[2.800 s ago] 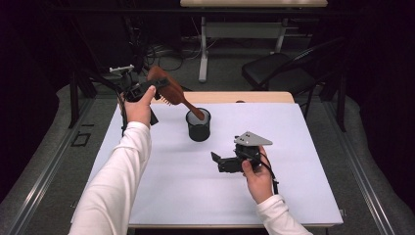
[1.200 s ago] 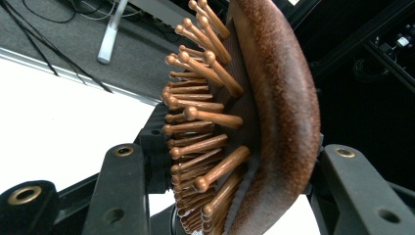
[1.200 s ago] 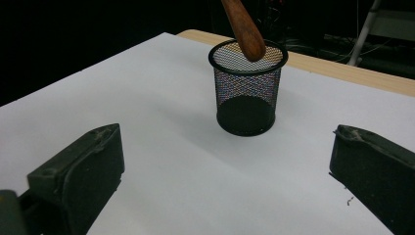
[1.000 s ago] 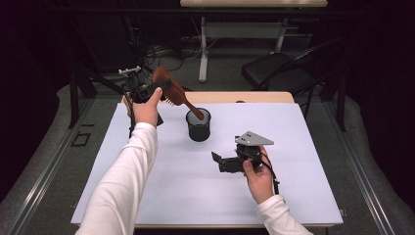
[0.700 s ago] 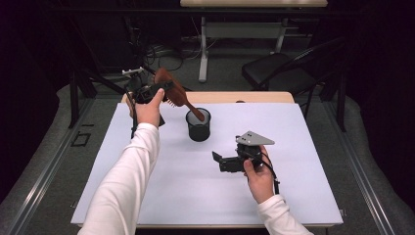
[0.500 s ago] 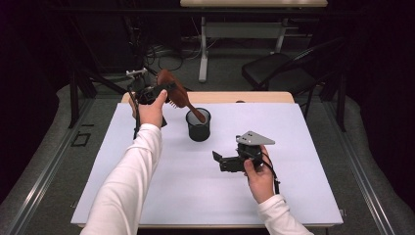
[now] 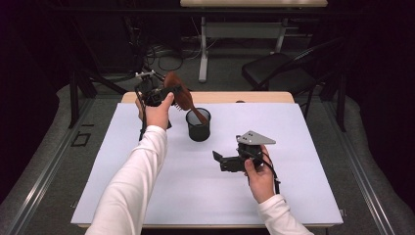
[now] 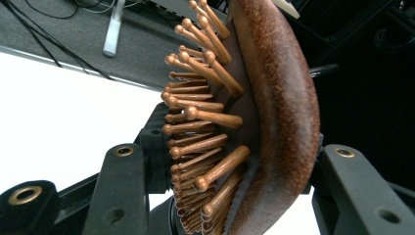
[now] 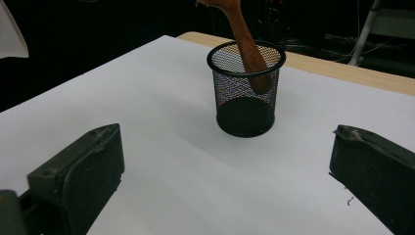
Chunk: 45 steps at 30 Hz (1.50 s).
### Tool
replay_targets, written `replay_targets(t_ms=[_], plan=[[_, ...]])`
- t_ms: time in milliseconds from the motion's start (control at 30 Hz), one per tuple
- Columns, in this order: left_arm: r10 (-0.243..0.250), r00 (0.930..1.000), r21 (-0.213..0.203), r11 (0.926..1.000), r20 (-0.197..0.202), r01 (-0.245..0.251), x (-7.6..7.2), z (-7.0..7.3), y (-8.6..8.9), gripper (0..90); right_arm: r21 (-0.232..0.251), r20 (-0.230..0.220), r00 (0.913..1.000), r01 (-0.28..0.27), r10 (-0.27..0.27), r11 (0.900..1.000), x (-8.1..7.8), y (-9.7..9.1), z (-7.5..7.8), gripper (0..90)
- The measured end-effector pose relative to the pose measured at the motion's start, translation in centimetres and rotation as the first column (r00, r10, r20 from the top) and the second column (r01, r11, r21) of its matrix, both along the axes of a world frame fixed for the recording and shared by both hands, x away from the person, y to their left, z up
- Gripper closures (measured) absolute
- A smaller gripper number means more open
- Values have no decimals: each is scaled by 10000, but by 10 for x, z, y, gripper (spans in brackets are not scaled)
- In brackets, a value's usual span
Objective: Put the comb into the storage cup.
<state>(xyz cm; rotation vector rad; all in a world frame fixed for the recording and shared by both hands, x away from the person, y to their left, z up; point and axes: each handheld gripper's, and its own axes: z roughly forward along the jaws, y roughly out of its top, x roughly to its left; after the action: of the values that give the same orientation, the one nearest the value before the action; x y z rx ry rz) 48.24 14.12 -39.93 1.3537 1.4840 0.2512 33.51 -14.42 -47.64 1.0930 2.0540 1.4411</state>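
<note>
A brown wooden hairbrush point(image 7: 179, 96) slants with its handle point(image 9: 247, 46) down inside a black mesh cup point(image 7: 198, 124) on the white table. My left gripper point(image 7: 164, 92) is shut on the brush's head point(image 8: 264, 122), its jaws on either side of the bristled pad, up and left of the cup. My right gripper point(image 7: 218, 160) rests low over the table to the right of the cup, jaws spread wide and pointing at the cup point(image 9: 246, 88), with nothing between them.
The white table sheet point(image 7: 147, 196) has free room in front and to both sides of the cup. A wooden table edge point(image 7: 254, 97) runs behind it. A dark chair point(image 7: 279, 73) and a desk frame point(image 7: 203, 44) stand beyond on the floor.
The left hand has carried the brush head a little to the right and upward, tilting the brush steeper over the cup. The right gripper has stayed put.
</note>
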Motion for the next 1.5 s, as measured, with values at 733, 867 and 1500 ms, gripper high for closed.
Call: replay_targets(t_ms=[733,867,1500], plan=[[-97,9996,180,9998,-275,102,1,-17,-6,496,1,1,10000,-15,15,10000,0,0,0,0],[-113,9995,262,9996,-310,121,1,-20,-6,496,-1,-11,10000,-25,25,10000,0,0,0,0],[-34,9987,184,9998,-505,43,1,-36,-6,496,-25,-32,10000,-23,23,10000,0,1,0,0]])
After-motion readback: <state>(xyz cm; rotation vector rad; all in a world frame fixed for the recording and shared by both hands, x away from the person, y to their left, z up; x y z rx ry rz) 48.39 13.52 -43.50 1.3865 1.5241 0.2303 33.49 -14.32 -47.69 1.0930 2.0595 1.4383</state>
